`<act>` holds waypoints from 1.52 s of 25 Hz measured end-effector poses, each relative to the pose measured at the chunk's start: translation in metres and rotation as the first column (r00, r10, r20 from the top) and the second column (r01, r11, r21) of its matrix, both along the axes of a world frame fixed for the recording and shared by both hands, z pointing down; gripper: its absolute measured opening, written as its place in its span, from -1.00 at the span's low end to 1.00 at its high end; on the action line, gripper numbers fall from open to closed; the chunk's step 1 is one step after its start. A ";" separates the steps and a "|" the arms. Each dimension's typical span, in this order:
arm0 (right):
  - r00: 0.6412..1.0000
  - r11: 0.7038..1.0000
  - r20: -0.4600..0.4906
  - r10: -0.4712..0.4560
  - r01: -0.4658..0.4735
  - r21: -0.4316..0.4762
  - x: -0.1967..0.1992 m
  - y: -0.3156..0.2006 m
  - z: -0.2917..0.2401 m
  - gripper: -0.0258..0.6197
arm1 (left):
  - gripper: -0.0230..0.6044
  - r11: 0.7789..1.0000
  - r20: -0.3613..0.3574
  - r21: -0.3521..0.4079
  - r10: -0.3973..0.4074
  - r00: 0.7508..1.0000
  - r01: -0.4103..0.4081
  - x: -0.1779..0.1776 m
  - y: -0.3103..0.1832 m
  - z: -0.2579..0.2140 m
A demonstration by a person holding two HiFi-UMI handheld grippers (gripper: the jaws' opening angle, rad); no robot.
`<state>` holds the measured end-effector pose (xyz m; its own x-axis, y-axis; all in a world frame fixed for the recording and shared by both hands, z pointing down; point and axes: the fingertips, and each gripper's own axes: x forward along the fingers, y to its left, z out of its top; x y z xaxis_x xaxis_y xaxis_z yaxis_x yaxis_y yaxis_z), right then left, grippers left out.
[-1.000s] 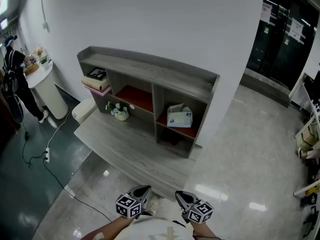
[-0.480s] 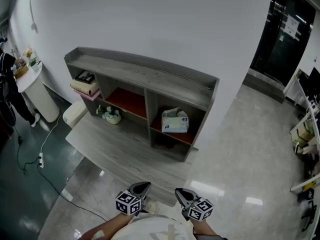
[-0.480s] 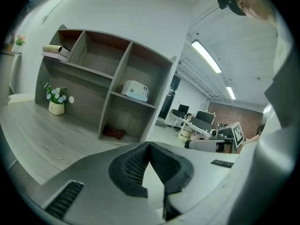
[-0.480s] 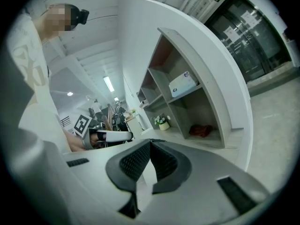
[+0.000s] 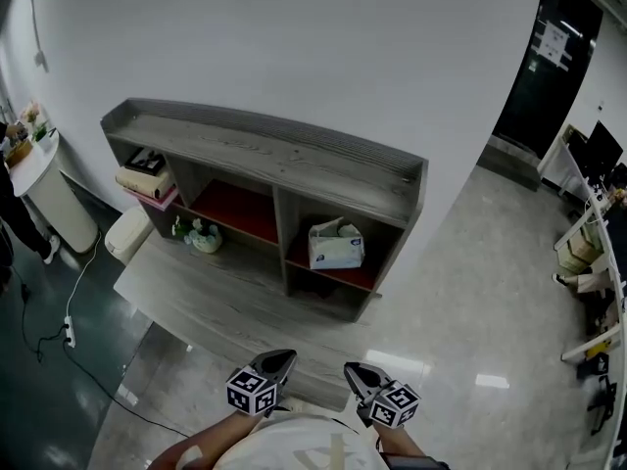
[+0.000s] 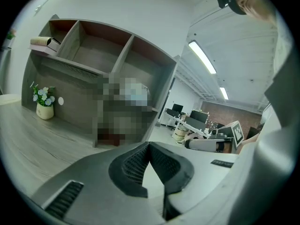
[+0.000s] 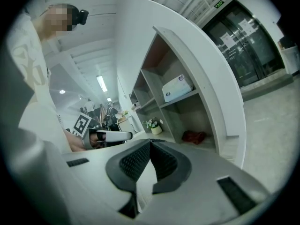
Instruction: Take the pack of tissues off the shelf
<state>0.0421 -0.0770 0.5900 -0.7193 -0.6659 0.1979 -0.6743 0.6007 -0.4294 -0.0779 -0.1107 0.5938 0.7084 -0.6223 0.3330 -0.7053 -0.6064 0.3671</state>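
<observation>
the white and pale-blue soft pack of tissues (image 5: 336, 245) sits on the red board in the right-hand compartment of the grey wood-grain shelf unit (image 5: 265, 150), which stands against a white wall. further left, a small pot of flowers (image 5: 201, 235) stands on the grey ledge. low in the head view, well apart from the shelf, the left gripper (image 5: 279, 360) and right gripper (image 5: 355, 372) both have their jaws pressed together on nothing.
</observation>
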 end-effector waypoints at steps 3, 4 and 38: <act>1.000 1.000 -0.006 0.026 -0.025 0.009 -0.001 -0.013 -0.004 -0.91 | -0.90 1.000 -0.003 0.009 0.016 1.000 -0.016 -0.003 -0.015 -0.003; 0.999 0.999 -0.008 0.034 -0.034 0.012 -0.001 -0.017 -0.004 -0.91 | -0.90 1.000 -0.004 0.014 0.024 1.000 -0.024 -0.003 -0.021 -0.004; 0.986 0.985 -0.034 0.162 -0.159 0.067 -0.007 -0.100 -0.018 -0.91 | -0.90 0.979 -0.016 0.152 0.139 0.990 -0.135 0.008 -0.124 -0.045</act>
<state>0.0352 -0.1768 0.5722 -0.5947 -0.7842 0.1770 -0.7795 0.5087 -0.3654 -0.0701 -0.2345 0.5491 0.7975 -0.5608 0.2227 -0.6033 -0.7461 0.2817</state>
